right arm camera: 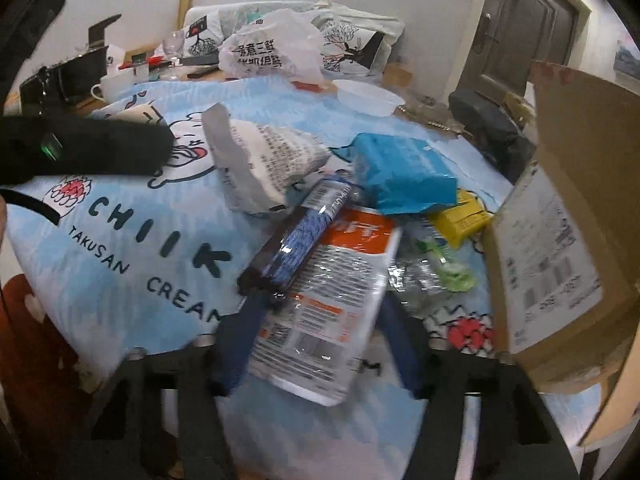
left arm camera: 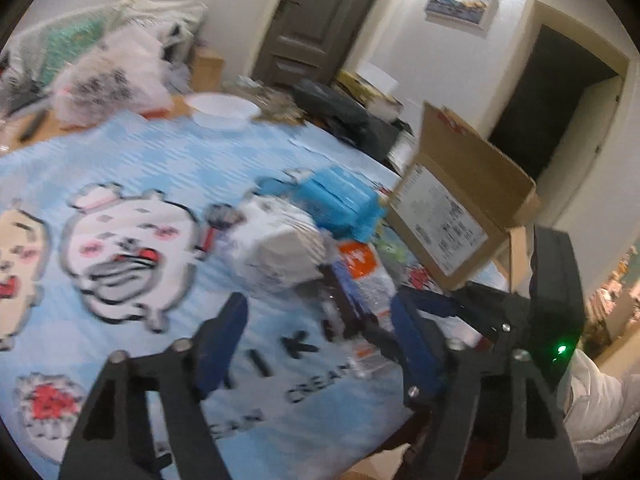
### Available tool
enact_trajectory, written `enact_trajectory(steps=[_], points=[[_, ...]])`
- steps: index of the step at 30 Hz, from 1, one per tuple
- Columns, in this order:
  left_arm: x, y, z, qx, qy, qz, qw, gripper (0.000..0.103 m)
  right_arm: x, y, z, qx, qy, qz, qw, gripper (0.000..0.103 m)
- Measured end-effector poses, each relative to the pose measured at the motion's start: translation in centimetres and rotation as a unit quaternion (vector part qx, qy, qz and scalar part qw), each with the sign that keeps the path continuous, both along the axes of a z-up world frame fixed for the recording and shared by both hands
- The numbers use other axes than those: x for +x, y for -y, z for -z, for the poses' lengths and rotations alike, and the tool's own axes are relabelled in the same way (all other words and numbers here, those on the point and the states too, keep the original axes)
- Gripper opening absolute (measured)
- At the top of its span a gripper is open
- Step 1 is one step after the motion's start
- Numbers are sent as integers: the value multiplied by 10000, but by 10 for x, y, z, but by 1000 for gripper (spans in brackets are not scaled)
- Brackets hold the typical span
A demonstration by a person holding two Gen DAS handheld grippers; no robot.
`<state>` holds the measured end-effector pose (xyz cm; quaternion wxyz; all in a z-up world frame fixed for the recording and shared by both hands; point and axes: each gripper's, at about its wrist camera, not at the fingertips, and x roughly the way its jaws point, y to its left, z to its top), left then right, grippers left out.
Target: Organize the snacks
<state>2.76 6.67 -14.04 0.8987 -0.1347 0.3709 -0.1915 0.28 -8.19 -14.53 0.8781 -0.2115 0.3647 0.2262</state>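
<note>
A pile of snack packets lies on the blue cartoon tablecloth. My right gripper is shut on the near end of a clear packet with an orange label, one blue finger on each side. A blue-and-black pack rests on that packet. Behind are a white printed bag, a blue packet and a yellow one. My left gripper hangs open over the cloth, left of the orange-label packet, with nothing gripped.
An open cardboard box stands at the right, flaps up, close to the pile. At the far end of the table are a white bowl, a plastic bag, a cup and clutter. The table's near edge is just below the grippers.
</note>
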Motion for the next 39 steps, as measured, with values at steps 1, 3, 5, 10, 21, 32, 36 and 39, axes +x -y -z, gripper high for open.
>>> enact_trajectory(steps=[1, 3, 5, 10, 21, 32, 36, 39], points=[[7, 7, 5, -78, -92, 86, 9999, 63, 1, 4, -1, 7, -39, -10, 10000, 39], [18, 20, 15, -96, -241, 160, 9995, 63, 0, 9, -2, 14, -74, -63, 10000, 38], [29, 34, 23, 60, -367, 156, 9992, 55, -2, 12, -3, 25, -66, -77, 9999, 39], [52, 55, 33, 416, -514, -181, 9976, 39, -10, 21, -3, 187, -94, -153, 9997, 57], [20, 34, 30, 652, -509, -57, 9966, 16, -15, 31, -11, 554, -144, -132, 9983, 65], [-33, -15, 33, 693, -476, -413, 9956, 16, -10, -8, -2, 620, -421, -130, 9971, 78], [-37, -35, 32, 692, -391, -681, 9945, 16, -5, -17, 3, 605, -469, 11, 9971, 87], [-39, -41, 31, 780, -317, -754, 9936, 16, -3, -29, 5, 580, -448, 31, 9973, 90]])
